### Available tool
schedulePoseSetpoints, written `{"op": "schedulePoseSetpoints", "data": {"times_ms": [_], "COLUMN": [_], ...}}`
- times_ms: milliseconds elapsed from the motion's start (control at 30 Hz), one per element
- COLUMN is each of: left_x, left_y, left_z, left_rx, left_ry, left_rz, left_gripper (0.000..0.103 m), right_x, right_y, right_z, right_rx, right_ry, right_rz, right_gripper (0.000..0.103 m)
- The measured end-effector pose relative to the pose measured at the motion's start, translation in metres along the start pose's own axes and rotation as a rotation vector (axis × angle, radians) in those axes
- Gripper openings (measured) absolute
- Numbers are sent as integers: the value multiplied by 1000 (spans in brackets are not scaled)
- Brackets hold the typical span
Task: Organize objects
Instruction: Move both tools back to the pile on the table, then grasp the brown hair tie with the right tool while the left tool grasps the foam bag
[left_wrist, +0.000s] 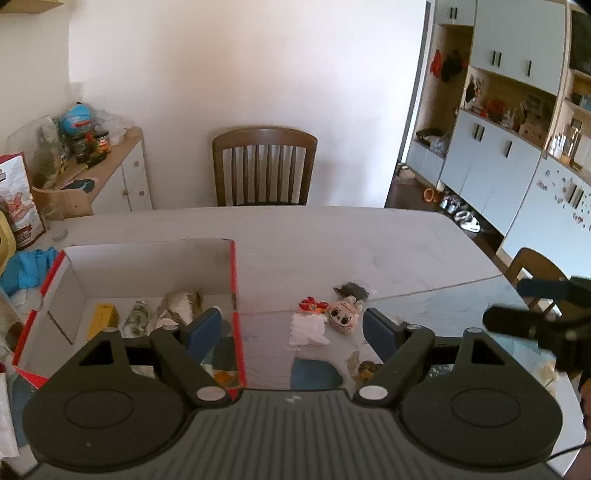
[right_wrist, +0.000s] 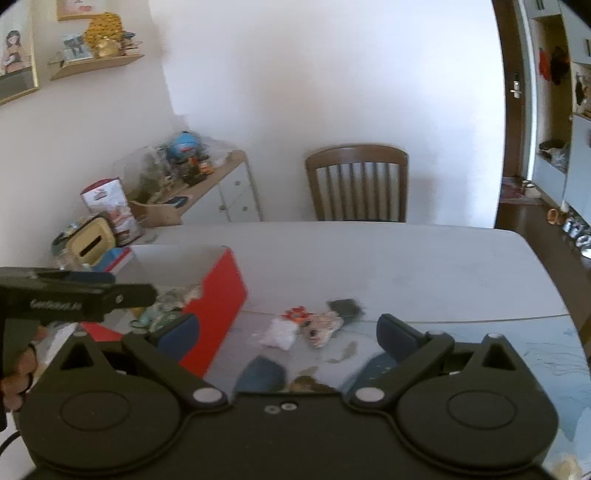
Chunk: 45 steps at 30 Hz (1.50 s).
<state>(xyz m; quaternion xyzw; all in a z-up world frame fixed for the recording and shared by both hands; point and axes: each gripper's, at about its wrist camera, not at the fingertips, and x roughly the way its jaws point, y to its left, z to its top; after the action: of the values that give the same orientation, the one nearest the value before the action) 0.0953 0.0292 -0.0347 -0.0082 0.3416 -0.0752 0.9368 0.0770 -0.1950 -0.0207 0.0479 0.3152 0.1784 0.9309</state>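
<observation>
A red-edged open box (left_wrist: 147, 269) sits on the white table (left_wrist: 332, 240), holding a yellow packet (left_wrist: 102, 317) and several small items. A big-headed doll (left_wrist: 343, 312) in a white dress with a red flower lies right of the box; it also shows in the right wrist view (right_wrist: 317, 326). My left gripper (left_wrist: 293, 326) is open and empty, straddling the box's right wall, the doll between its fingers further on. My right gripper (right_wrist: 288, 338) is open and empty, above the table in front of the doll. The box shows red-sided in the right wrist view (right_wrist: 218, 299).
A blue oval piece (left_wrist: 314, 373) and small brown bits (left_wrist: 365, 369) lie near the table's front. A wooden chair (left_wrist: 264, 166) stands behind the table. Blue cloth (left_wrist: 26, 267) and packets clutter the left. A sideboard (left_wrist: 114, 173) and shelving (left_wrist: 498, 129) line the walls.
</observation>
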Motion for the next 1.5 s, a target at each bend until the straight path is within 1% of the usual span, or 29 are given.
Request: {"op": "schedulePoseSetpoints", "data": {"times_ms": [167,300,500,600,667,767,900,1033,1200,1333,1467,1500], "left_x": [19,39,71,89,101,116,132,155,176,192,202,203], "left_y": [-15,-27,-45,-54,-59,-68,-75,-70,-64,-57,-54,-54], "left_z": [-7,-14,-23,-27,-30,-34,-37,-35,-37,-40,-41,-41], "left_rx": [11,36,61,65,68,81,93,70,65,59,67,72], "left_ry": [11,21,40,59,71,83,81,100,131,149,157,156], "left_rz": [-6,-5,18,43,50,55,85,110,114,133,145,142], "left_gripper": [84,84,84,84,84,84,84,84,84,84,84,83], "right_x": [5,13,35,49,59,73,87,100,117,130,141,144], "right_y": [-24,-40,-51,-54,-58,-58,-56,-58,-62,-61,-58,-58], "right_z": [-1,-6,-29,-41,-49,-58,-66,-70,-74,-77,-79,-79], "right_rx": [21,14,-7,-15,-25,-67,-104,-113,-98,-105,-112,-112], "right_ry": [3,23,95,129,157,189,222,239,269,294,316,320], "right_rz": [-35,-53,-50,-54,-54,-47,-26,-24,-4,6,14,14], "right_gripper": [102,102,102,101,100,98,96,91,80,71,58,56]}}
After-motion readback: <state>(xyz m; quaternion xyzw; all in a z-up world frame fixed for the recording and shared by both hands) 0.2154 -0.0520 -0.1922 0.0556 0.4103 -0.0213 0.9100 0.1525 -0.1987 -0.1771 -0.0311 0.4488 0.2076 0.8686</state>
